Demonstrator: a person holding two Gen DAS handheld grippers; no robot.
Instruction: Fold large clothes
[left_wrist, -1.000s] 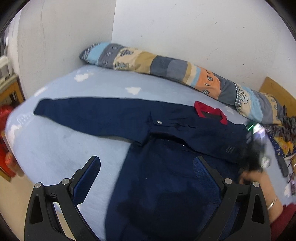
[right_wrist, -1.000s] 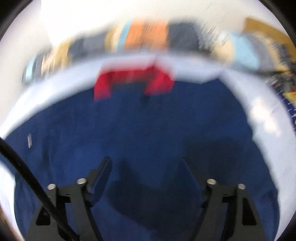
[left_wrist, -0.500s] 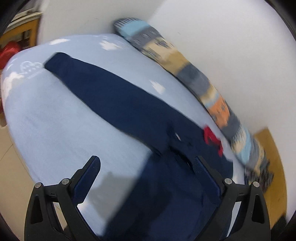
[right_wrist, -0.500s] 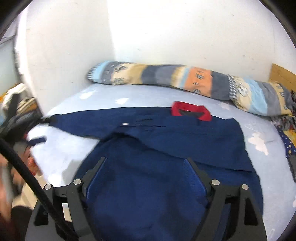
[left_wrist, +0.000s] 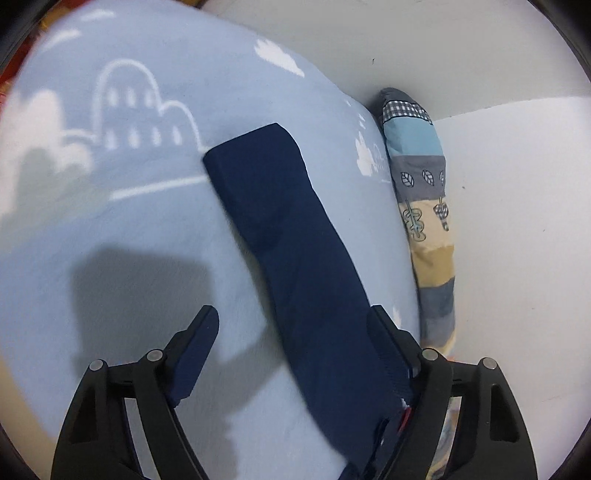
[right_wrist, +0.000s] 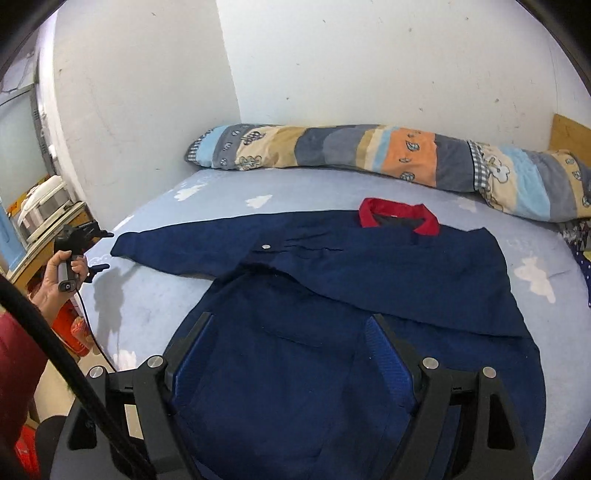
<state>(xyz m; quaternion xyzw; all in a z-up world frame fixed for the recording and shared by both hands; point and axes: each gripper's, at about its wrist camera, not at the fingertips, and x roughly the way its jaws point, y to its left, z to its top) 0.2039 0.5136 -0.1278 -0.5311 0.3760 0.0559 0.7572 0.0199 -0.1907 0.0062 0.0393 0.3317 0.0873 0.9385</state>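
A large navy shirt with a red collar lies spread on the light blue bed sheet. Its right side is folded over the body. Its left sleeve stretches out flat toward the bed's left edge. In the left wrist view that sleeve runs up the middle of the frame, its cuff at the far end. My left gripper is open and empty above the sleeve; it also shows in the right wrist view just beyond the cuff. My right gripper is open and empty above the shirt's body.
A long patchwork bolster lies along the white wall behind the bed; it also shows in the left wrist view. A wooden board stands at the far right. A shelf with appliances and red items stand left of the bed.
My left gripper has swung left from the shirt's body to the outstretched sleeve and come down close over it. My right gripper has pulled back and up from the shirt, now showing the whole garment.
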